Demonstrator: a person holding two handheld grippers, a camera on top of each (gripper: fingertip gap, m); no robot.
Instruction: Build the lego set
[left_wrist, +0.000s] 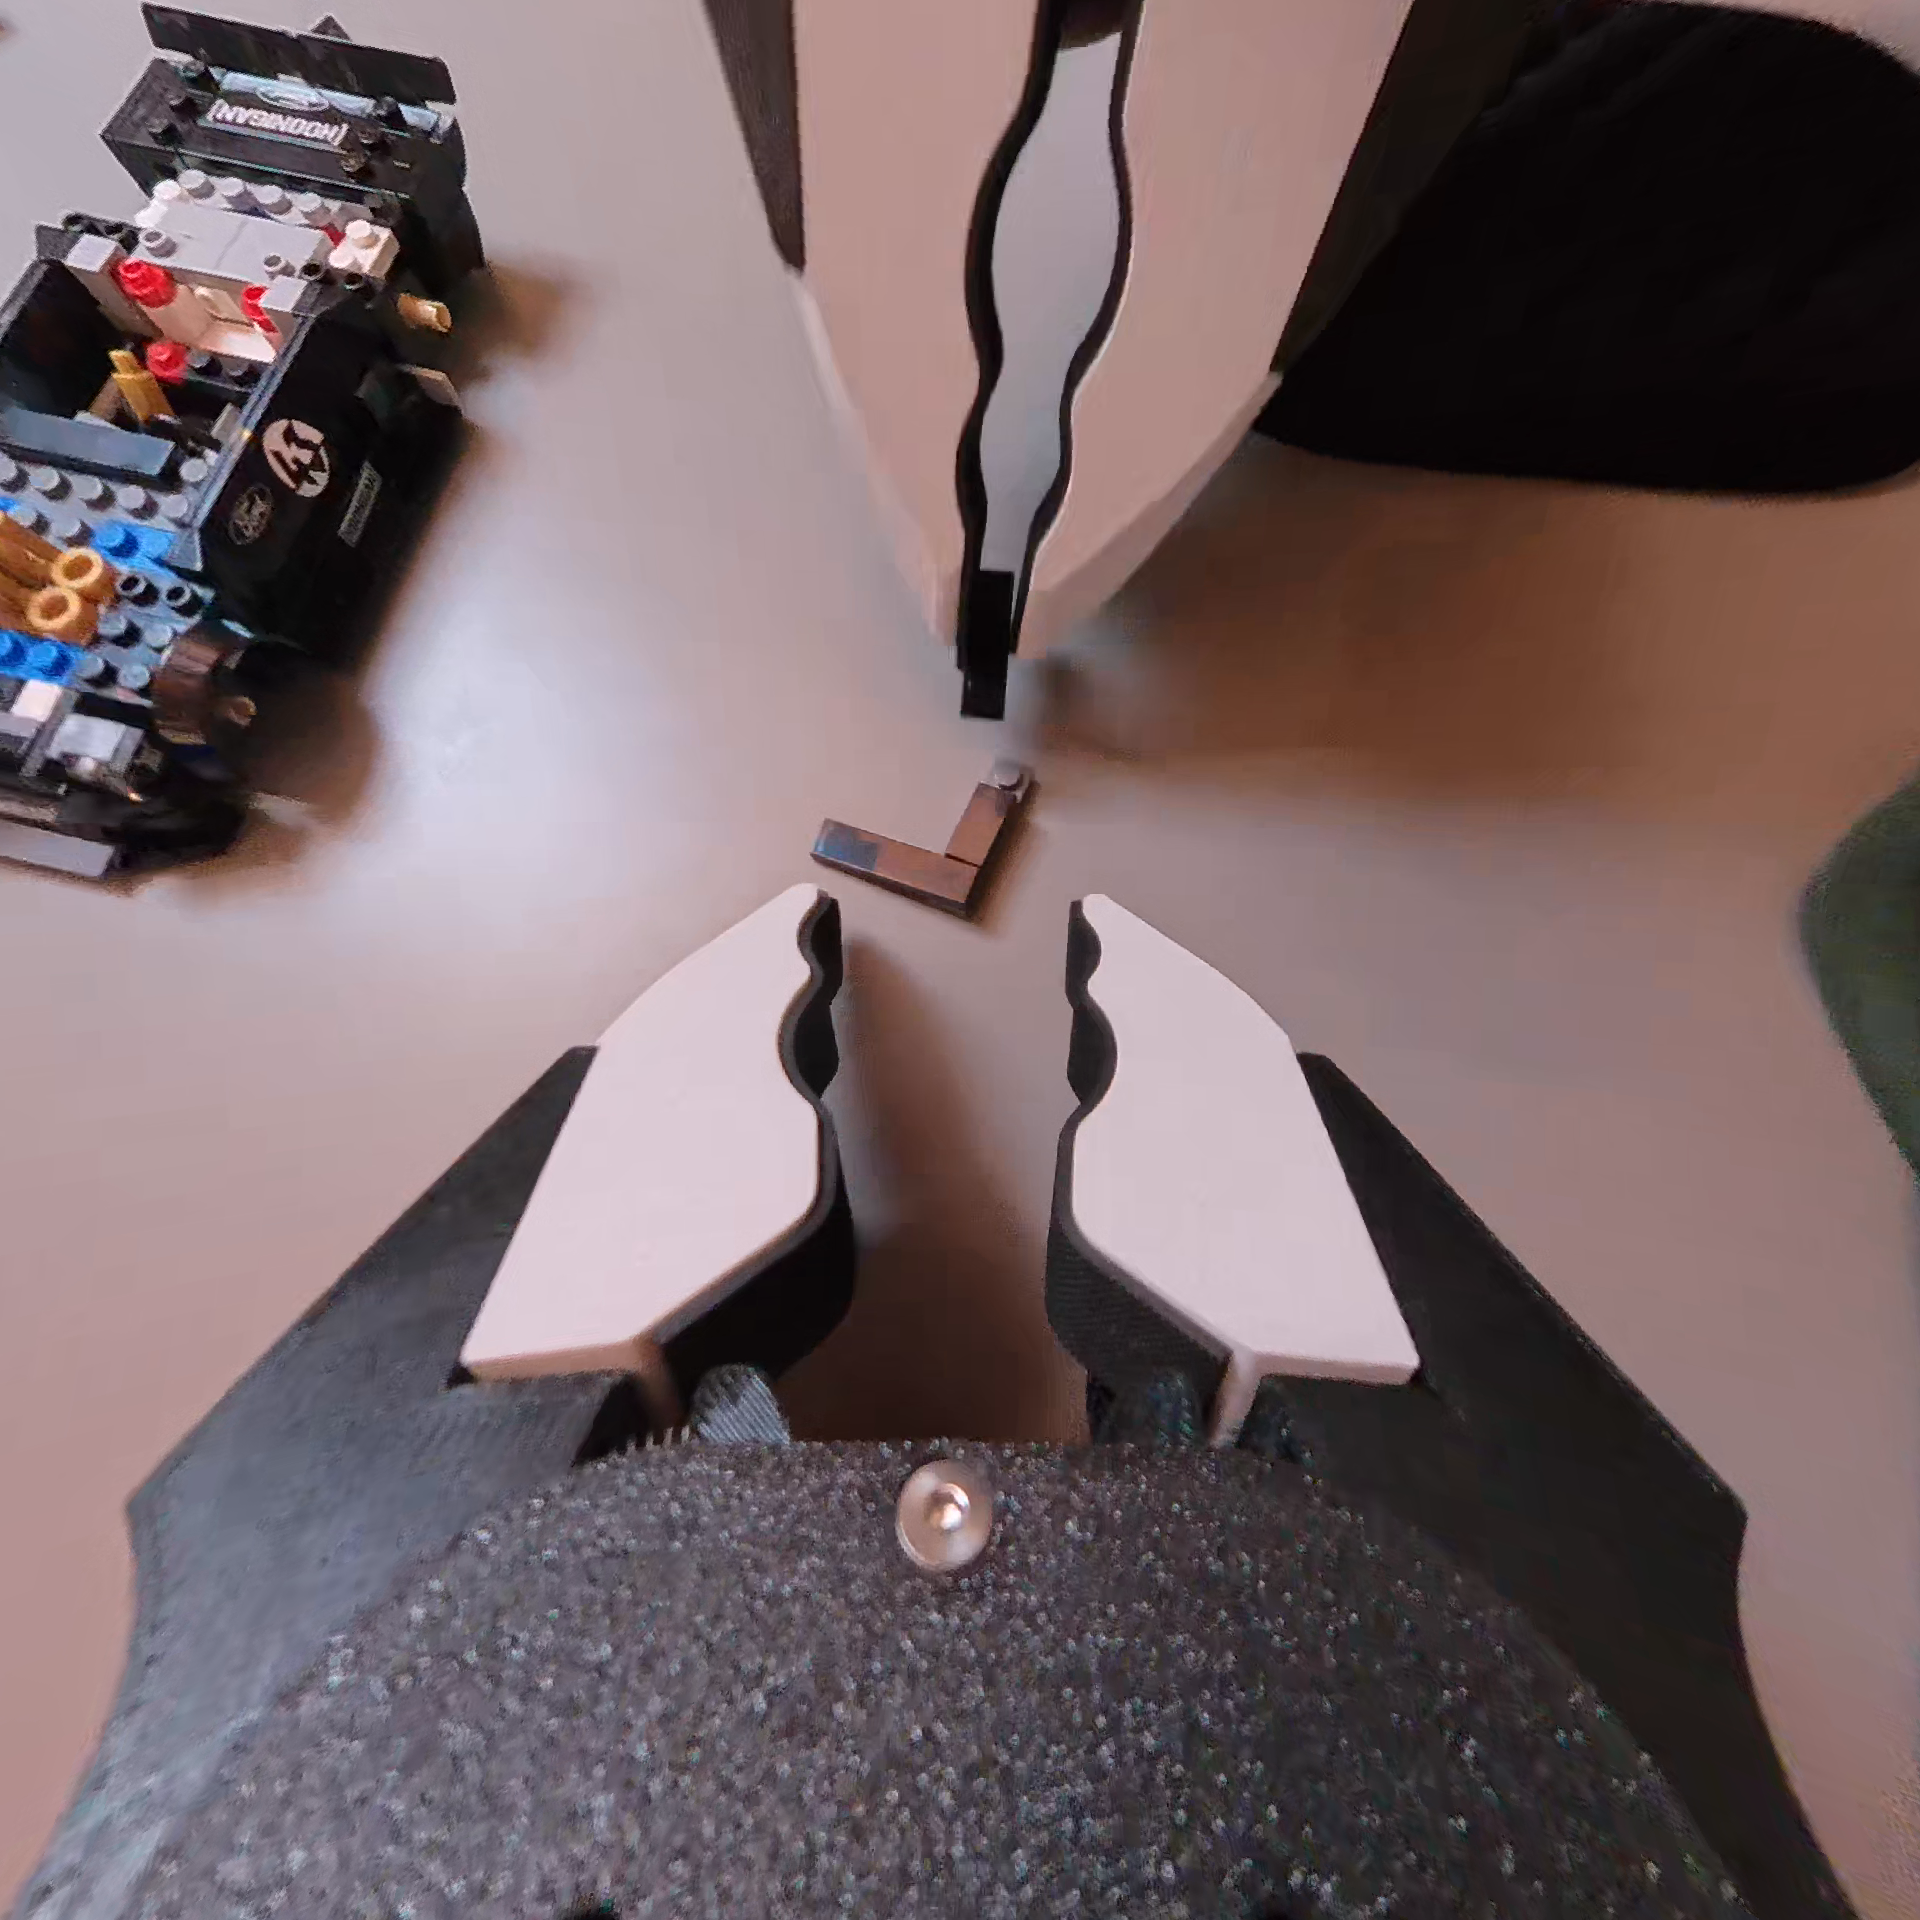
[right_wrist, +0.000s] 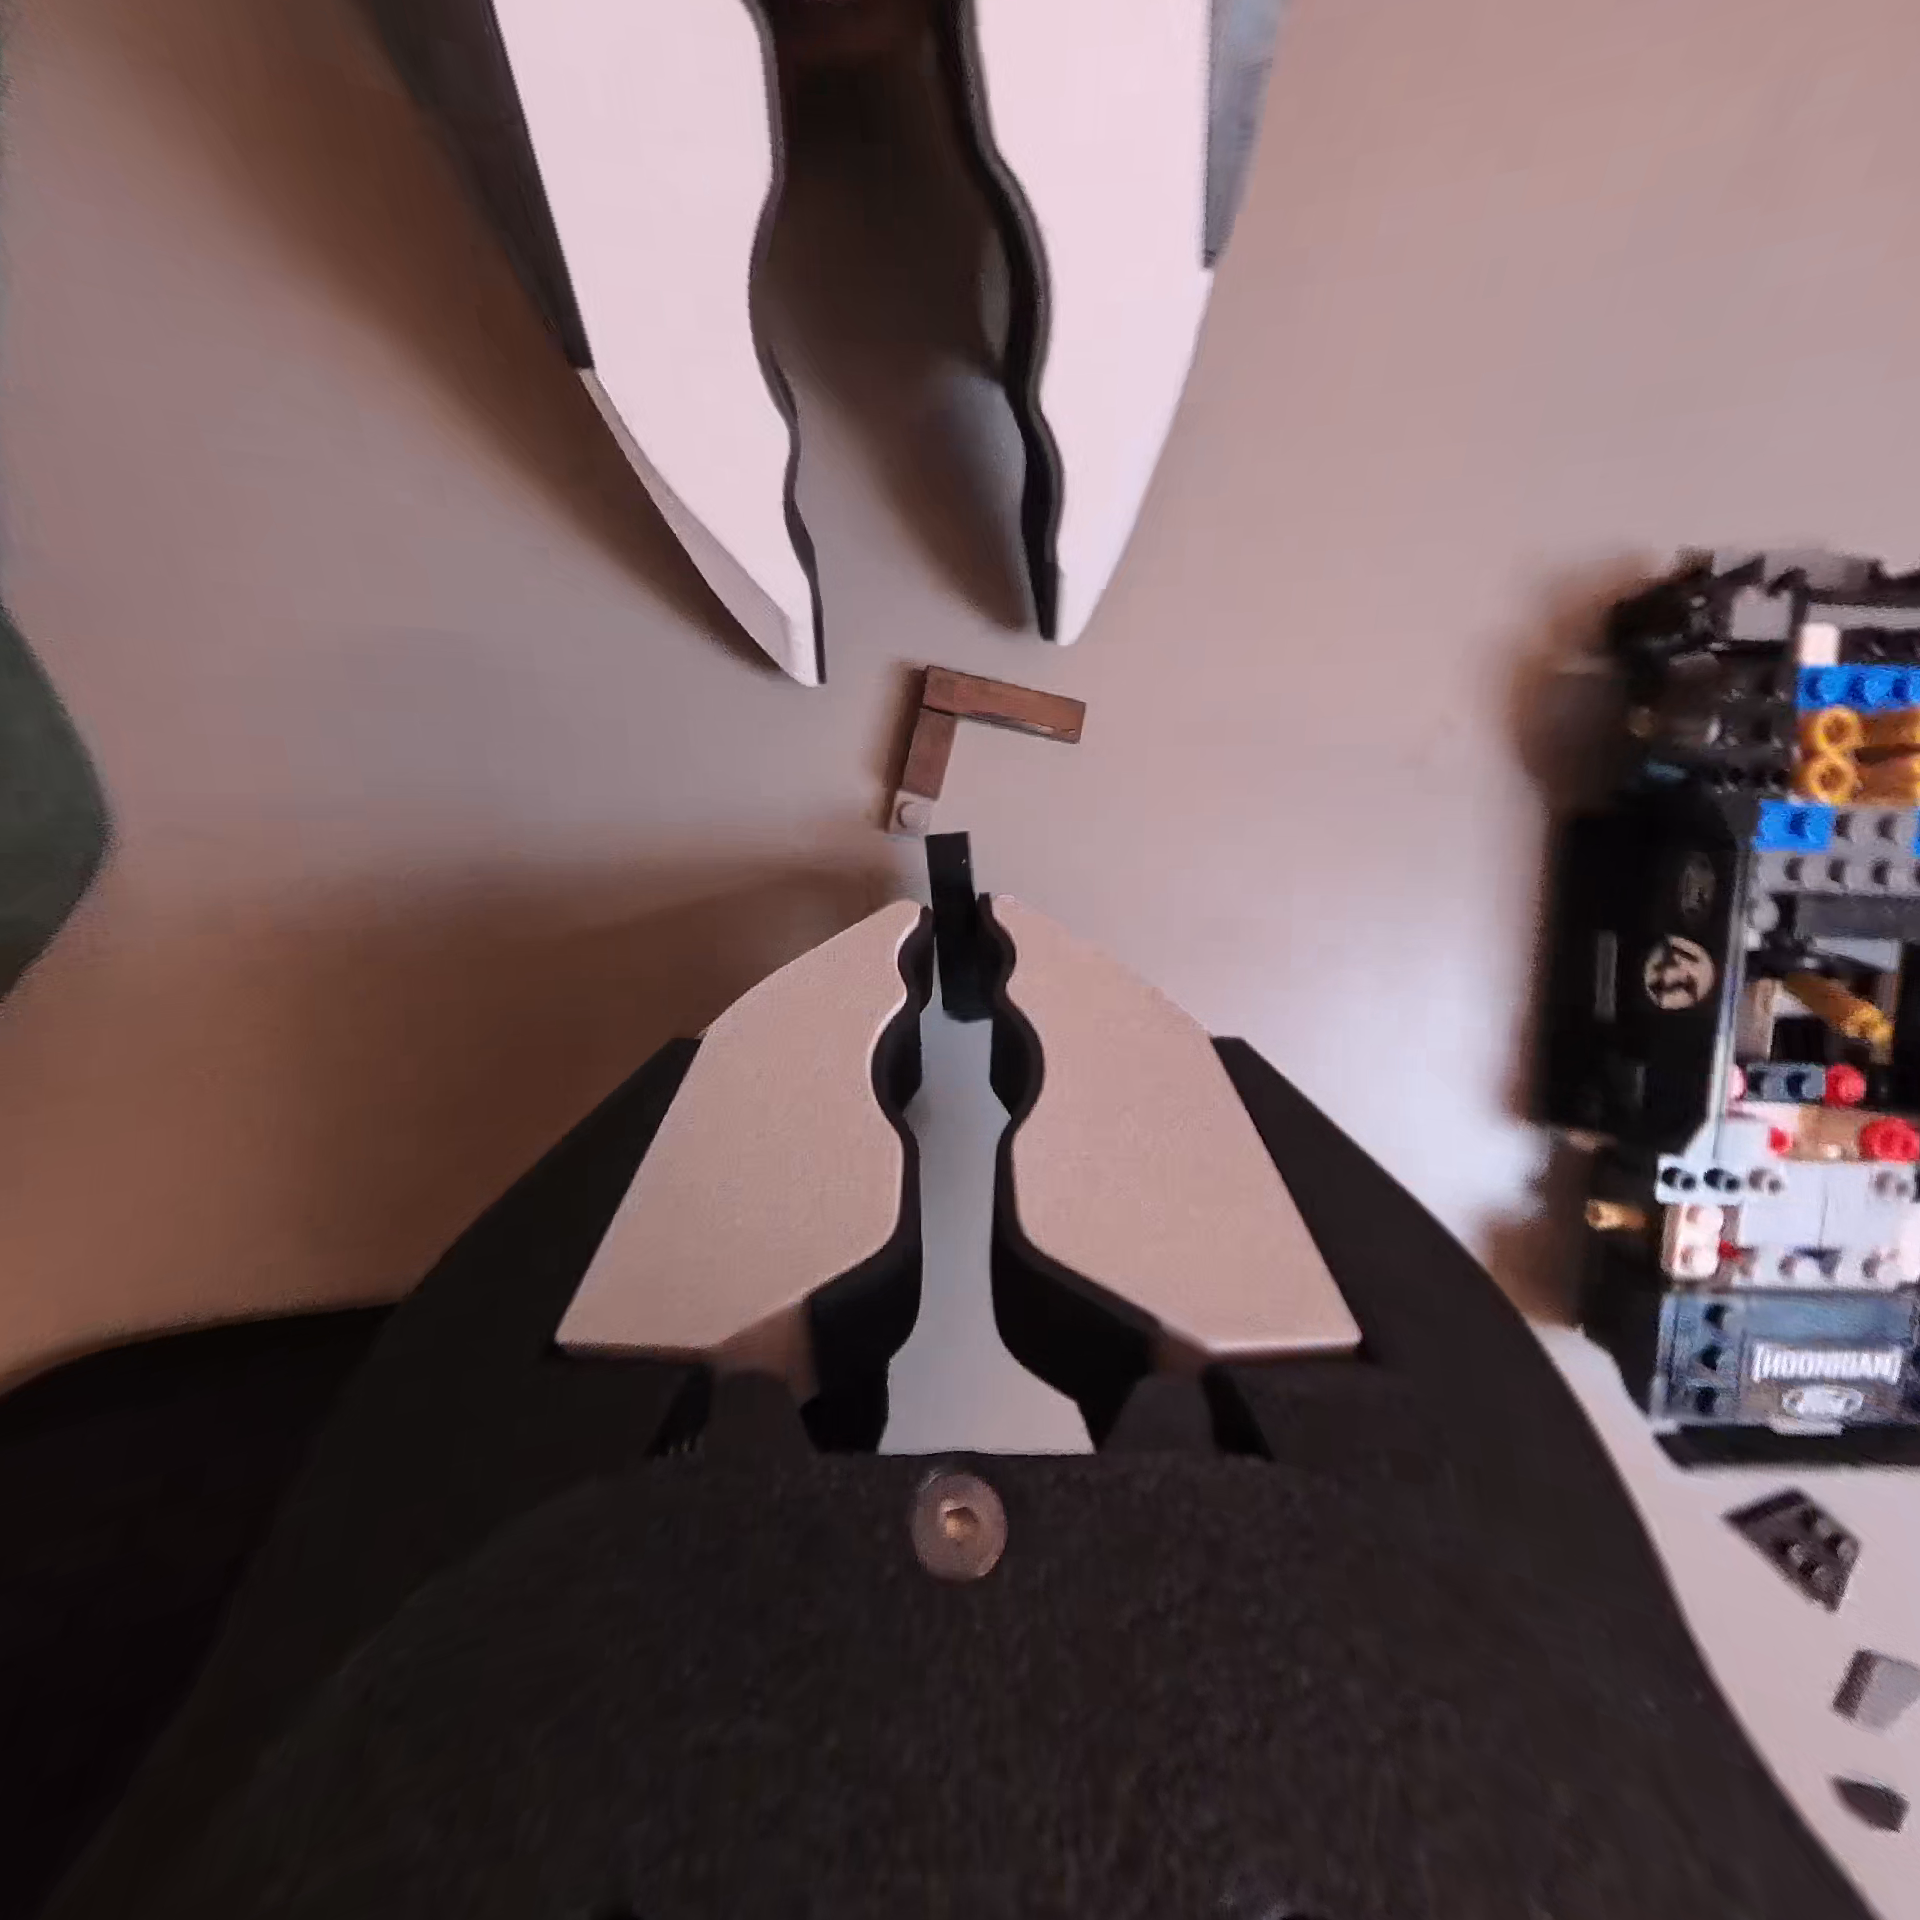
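A small L-shaped dark piece with one grey stud at its end lies flat on the table between the two grippers; it also shows in the right wrist view. My left gripper is open and empty, its tips just short of the L piece. My right gripper is shut on a small black lego piece that sticks out past its tips, close to the L piece's stud end. The right gripper also shows in the left wrist view, with the black piece. The left gripper shows open in the right wrist view.
A partly built black lego car with grey, blue, red and gold parts stands on the table at the left; in the right wrist view it is at the right. Several loose dark pieces lie near it. A dark green thing is at the edge. The left gripper's tips are roughly 5 cm from the right gripper's. The dark green thing is about equally far from each gripper, around 15 cm.
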